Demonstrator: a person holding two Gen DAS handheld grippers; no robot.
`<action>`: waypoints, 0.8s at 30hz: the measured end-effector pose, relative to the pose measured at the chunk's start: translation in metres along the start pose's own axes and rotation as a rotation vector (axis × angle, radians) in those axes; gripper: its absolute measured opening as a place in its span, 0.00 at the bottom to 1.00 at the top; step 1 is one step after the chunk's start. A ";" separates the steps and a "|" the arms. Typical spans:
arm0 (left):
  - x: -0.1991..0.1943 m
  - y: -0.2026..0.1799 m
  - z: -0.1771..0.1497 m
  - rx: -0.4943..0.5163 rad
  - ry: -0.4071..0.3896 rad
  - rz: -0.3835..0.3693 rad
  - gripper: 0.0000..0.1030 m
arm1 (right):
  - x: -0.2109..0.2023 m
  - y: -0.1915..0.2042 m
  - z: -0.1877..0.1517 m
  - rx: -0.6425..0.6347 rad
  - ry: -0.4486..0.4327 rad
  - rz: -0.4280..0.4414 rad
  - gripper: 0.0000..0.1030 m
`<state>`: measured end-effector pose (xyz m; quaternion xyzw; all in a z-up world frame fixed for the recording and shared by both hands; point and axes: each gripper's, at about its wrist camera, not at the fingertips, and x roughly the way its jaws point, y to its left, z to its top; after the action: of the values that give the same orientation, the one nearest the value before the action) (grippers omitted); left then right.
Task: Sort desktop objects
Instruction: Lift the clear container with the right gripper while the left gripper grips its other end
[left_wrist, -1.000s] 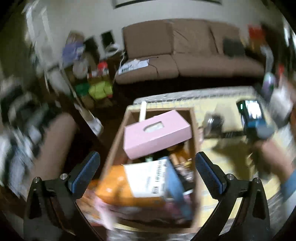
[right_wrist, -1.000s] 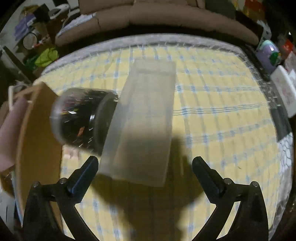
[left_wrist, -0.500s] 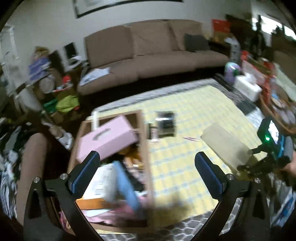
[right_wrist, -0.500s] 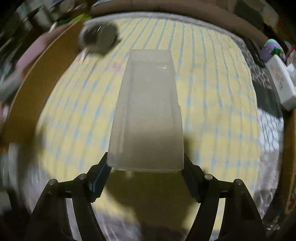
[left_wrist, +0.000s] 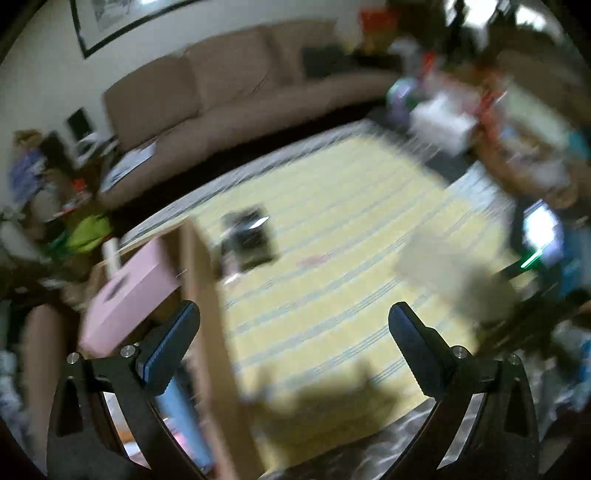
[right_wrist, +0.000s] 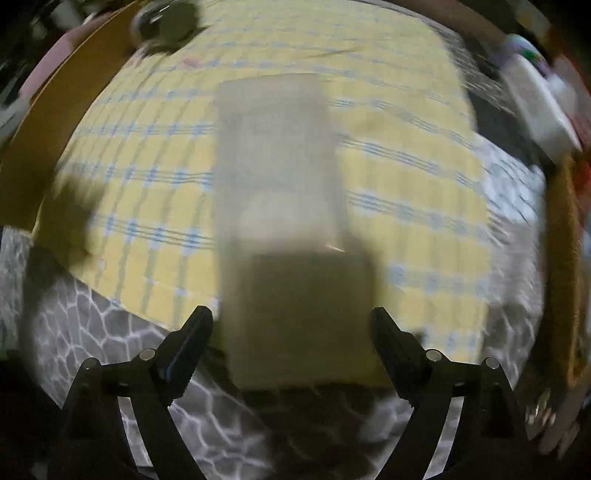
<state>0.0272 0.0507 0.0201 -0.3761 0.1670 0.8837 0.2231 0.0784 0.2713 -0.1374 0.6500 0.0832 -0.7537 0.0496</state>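
Observation:
My right gripper (right_wrist: 291, 332) is shut on a long translucent plastic box (right_wrist: 284, 206) and holds it above the yellow checked tablecloth (right_wrist: 406, 184). The box also shows in the left wrist view (left_wrist: 443, 273), blurred, at the right. My left gripper (left_wrist: 293, 328) is open and empty, above the table beside the cardboard box (left_wrist: 201, 295) of items. A pink tissue box (left_wrist: 129, 295) lies in the cardboard box. A dark round jar (left_wrist: 249, 236) lies on the cloth next to it and shows in the right wrist view (right_wrist: 166, 27).
A brown sofa (left_wrist: 229, 92) stands behind the table. Clutter, with a white box (left_wrist: 439, 122), crowds the table's far right. A grey patterned cover (right_wrist: 110, 332) shows at the table's near edge. Both views are motion-blurred.
My right gripper has pulled back toward the table's near edge with the plastic box. My left gripper has swung right, away from the cardboard box.

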 end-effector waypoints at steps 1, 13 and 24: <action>-0.005 0.001 -0.001 0.002 -0.036 -0.076 0.99 | 0.001 0.012 0.003 -0.064 -0.006 -0.031 0.79; 0.019 -0.033 -0.058 0.356 0.021 -0.280 0.99 | -0.004 0.116 -0.031 -0.990 -0.087 -0.189 0.88; 0.052 -0.085 -0.134 0.612 0.249 -0.239 0.99 | -0.002 0.107 -0.042 -1.025 -0.172 -0.163 0.89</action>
<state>0.1181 0.0745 -0.1180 -0.4135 0.4049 0.7075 0.4055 0.1391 0.1738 -0.1479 0.4695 0.4870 -0.6684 0.3091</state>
